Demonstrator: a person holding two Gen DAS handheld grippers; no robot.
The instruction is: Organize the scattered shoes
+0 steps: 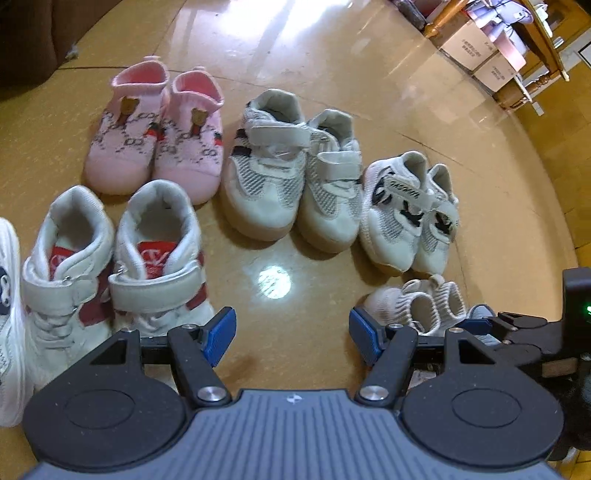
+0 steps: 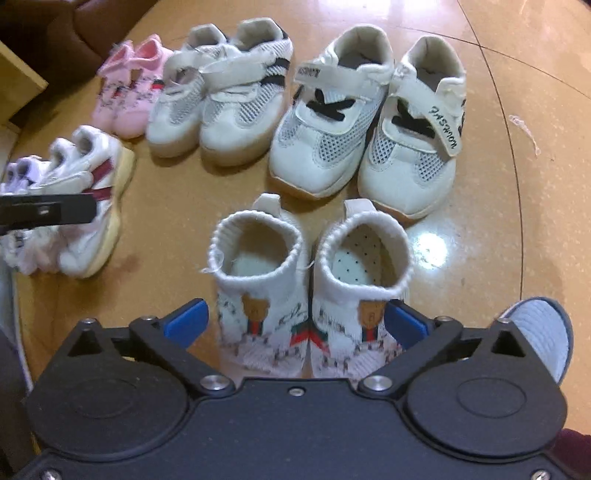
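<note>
Several pairs of small shoes stand in rows on the tan floor. In the right wrist view my right gripper (image 2: 295, 312) is open around a white knit pair with bear patches (image 2: 314, 258); its left pad (image 2: 188, 319) stands clear of it. Behind are a white pair with black crosses (image 2: 369, 122), a grey mesh pair (image 2: 221, 96) and a pink pair (image 2: 129, 88). In the left wrist view my left gripper (image 1: 291, 319) is open over bare floor, with a white and red pair (image 1: 110, 258) to its left and the knit pair (image 1: 417, 301) to its right.
Cardboard boxes (image 1: 476, 48) and wooden furniture legs (image 1: 543, 77) stand at the far right. A dark sofa (image 1: 40, 33) is at the far left. Another white shoe (image 1: 7, 314) lies at the left edge. A light blue ribbed object (image 2: 543, 332) sits beside the right gripper.
</note>
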